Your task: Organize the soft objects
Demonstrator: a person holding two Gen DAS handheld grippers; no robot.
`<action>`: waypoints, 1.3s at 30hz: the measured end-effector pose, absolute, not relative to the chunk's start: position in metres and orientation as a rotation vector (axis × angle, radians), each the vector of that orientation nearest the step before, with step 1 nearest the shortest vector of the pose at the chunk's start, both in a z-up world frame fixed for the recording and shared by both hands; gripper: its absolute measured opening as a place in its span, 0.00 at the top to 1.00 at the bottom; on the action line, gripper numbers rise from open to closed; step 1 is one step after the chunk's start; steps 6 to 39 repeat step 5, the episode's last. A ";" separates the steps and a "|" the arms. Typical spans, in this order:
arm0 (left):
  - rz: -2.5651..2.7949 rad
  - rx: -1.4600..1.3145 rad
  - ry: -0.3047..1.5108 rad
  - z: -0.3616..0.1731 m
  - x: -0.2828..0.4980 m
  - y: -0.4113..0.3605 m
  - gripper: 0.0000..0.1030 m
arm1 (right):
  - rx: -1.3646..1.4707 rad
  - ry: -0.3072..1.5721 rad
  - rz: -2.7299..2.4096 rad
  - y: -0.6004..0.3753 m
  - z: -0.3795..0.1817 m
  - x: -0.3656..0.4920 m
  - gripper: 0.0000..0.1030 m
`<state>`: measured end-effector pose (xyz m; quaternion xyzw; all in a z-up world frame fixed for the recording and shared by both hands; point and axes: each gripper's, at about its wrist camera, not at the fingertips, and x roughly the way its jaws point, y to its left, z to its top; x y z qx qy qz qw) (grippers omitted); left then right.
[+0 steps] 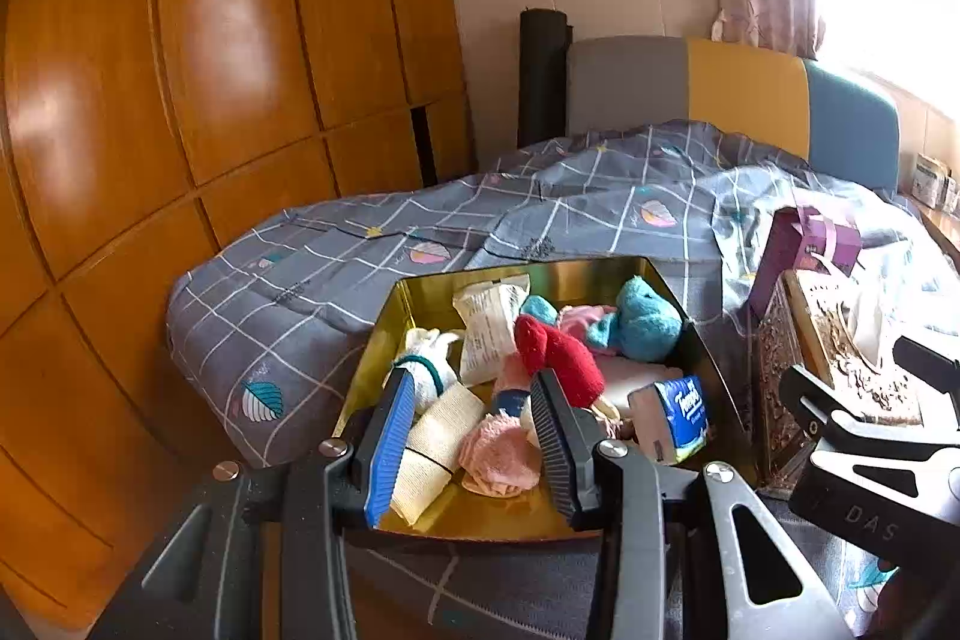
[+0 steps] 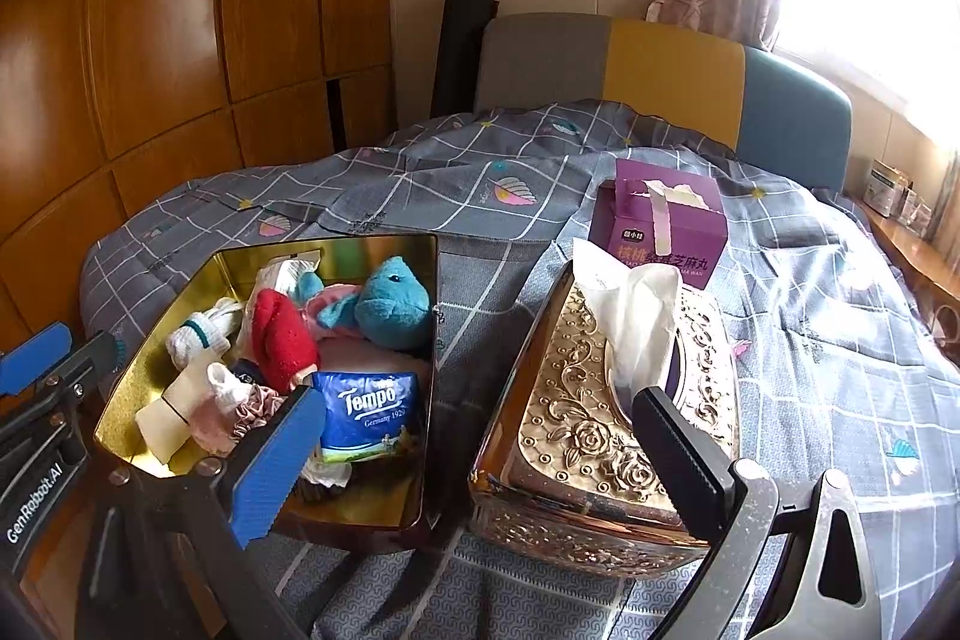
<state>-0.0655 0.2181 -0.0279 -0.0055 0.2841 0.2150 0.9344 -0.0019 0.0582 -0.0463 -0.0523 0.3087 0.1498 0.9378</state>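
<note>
Gold tin [image 2: 384, 244] on bed [image 2: 480, 196], crowded with teal plush [image 2: 393, 304], red plush [image 2: 279, 334], socks, tissue pack [image 2: 366, 409]. Beside it, ornate tissue box [image 2: 576, 436]; behind, purple carton [image 2: 660, 226]. Left tool [image 1: 474, 394] over tin, right tool [image 2: 480, 418] straddling tin and box, both apart, empty.

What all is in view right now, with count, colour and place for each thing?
tin: one, gold, on bed, left
plush toy: one, teal, tin's far corner
red sock: one, mid tin
white sock: one, green stripe, tin's left
tissue pack: one, blue, tin's near right
tissue box: one, gold embossed, right of tin
purple carton: one, behind tissue box
bedspread: grey checked
wardrobe: orange wood, left
left gripper: jaws apart, empty
right gripper: jaws wide, empty
</note>
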 end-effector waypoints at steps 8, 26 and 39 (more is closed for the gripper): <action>0.433 -0.023 0.567 -0.025 -0.067 0.221 0.61 | -0.106 0.624 0.303 0.056 -0.045 -0.002 0.00; 0.433 -0.023 0.567 -0.025 -0.067 0.221 0.61 | -0.106 0.624 0.303 0.056 -0.045 -0.002 0.00; 0.433 -0.023 0.567 -0.025 -0.067 0.221 0.61 | -0.106 0.624 0.303 0.056 -0.045 -0.002 0.00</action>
